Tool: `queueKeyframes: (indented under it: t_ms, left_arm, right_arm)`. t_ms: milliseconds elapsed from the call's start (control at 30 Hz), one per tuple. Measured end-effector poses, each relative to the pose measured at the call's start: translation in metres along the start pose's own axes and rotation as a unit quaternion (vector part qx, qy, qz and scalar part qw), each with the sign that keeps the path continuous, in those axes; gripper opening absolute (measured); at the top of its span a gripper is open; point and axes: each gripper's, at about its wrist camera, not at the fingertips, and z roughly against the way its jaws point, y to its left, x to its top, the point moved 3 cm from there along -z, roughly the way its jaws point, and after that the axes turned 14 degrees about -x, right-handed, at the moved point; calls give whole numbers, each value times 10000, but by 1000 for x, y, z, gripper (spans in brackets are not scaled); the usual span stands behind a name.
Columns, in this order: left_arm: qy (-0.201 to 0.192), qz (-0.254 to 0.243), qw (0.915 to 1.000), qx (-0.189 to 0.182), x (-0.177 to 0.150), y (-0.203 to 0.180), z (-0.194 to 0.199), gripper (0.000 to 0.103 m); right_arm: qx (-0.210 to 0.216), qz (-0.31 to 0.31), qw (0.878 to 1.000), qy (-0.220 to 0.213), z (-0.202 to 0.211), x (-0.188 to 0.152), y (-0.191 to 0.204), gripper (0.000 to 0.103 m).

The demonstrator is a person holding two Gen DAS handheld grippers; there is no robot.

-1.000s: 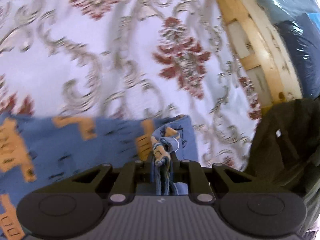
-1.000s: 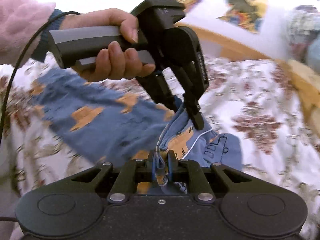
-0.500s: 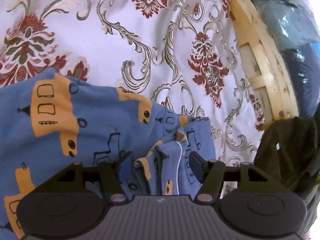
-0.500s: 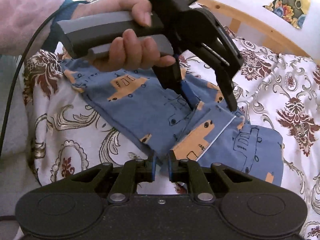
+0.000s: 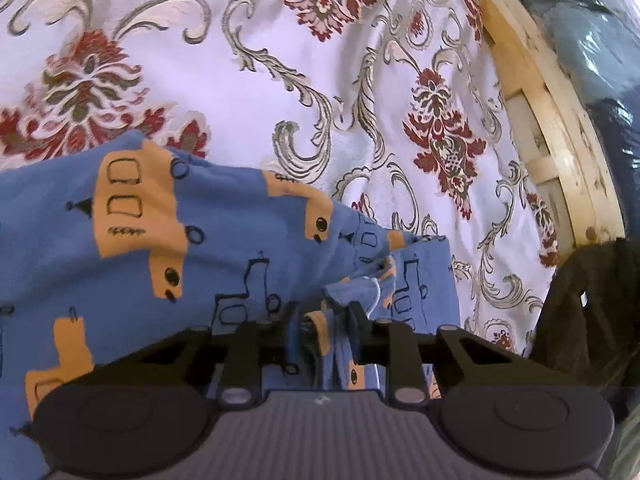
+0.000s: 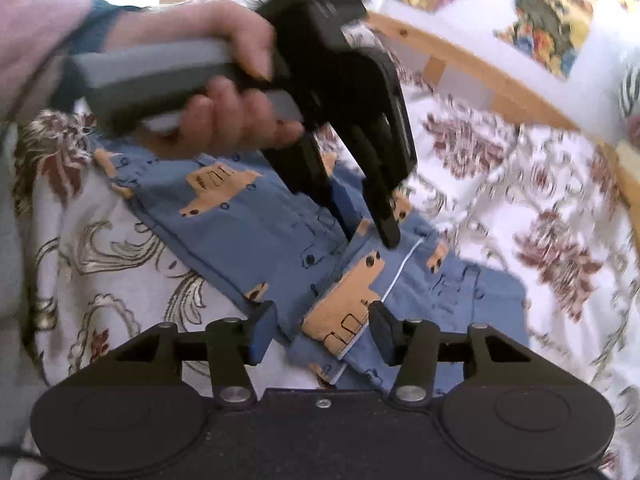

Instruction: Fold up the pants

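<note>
Blue pants [image 6: 256, 236] with orange bus print lie on the floral bedspread [image 5: 248, 76], bunched at near right. Left gripper [image 5: 322, 314] spread, cloth loose between fingers. Right gripper [image 6: 320, 332] spread over the fold. Wooden frame [image 5: 552, 128] far right.

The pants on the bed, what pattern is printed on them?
The pants are blue with orange buses and black outlined vehicles, clearest in the left wrist view.

Ahead of my left gripper [image 5: 322, 320] the white bedspread with red floral pattern [image 5: 248, 80] lies bare and passable. To its right a pale wooden bed rail [image 5: 556, 136] and a dark green garment [image 5: 592, 320] block the way. The blue pants with orange buses [image 6: 248, 224] fill the gap between my grippers.
</note>
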Motion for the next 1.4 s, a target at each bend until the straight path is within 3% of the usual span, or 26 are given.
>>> queueKeyframes:
  t_ms: [33, 67, 167, 200, 267, 333, 367, 433, 500, 667, 900, 1067, 1200, 1333, 1400]
  left_arm:
    - [-5, -45, 10000, 79, -1, -1, 2, 26]
    - [-8, -105, 9998, 143, -2, -1, 3, 26]
    - [-15, -176, 9996, 241, -3, -2, 6, 28]
    - [-12, -181, 9996, 219, -3, -2, 6, 29]
    - [32, -164, 9995, 264, -3, 0, 4, 50]
    - [23, -98, 9998, 152, -2, 2, 2, 54]
    - [30, -50, 9999, 123, -1, 3, 0, 54]
    - [53, 19, 10000, 69, -1, 4, 0, 51]
    - [109, 85, 9998, 118, -1, 5, -1, 32]
    - [33, 239, 9997, 76, -1, 5, 1, 21]
    - [20, -113, 9999, 113, 2, -18, 9, 15]
    - [61, -49, 10000, 0, 4, -15, 13, 15]
    - [217, 7, 9998, 34, 1, -7, 7, 15]
    - [215, 18, 9997, 86, 0, -1, 4, 15]
    - [212, 45, 9997, 75, 0, 0, 4, 15]
  right_arm:
    - [1, -13, 9999, 108, -5, -1, 0, 47]
    - [-3, -17, 9998, 184, -9, -2, 0, 34]
    - [119, -122, 9996, 235, -6, -4, -3, 21]
    - [142, -131, 9995, 232, -4, -5, -3, 21]
    - [102, -95, 9997, 214, 0, -6, -3, 21]
    - [122, -59, 9995, 272, -3, -6, -1, 33]
    - [109, -20, 9994, 318, -4, -6, 2, 43]
    - [103, 73, 9991, 415, -8, -8, 4, 45]
    - [42, 103, 9990, 440, -8, -8, 6, 36]
    - [35, -18, 9993, 375, -5, -8, 0, 22]
    - [171, -380, 9989, 197, 10, -2, -11, 21]
    - [372, -596, 9974, 180, 13, 0, -16, 21]
    - [561, -510, 9957, 533, 4, -7, -12, 31]
    - [651, -669, 9952, 308, 10, -4, -15, 38]
    - [503, -797, 9949, 372, 3, -1, -16, 38]
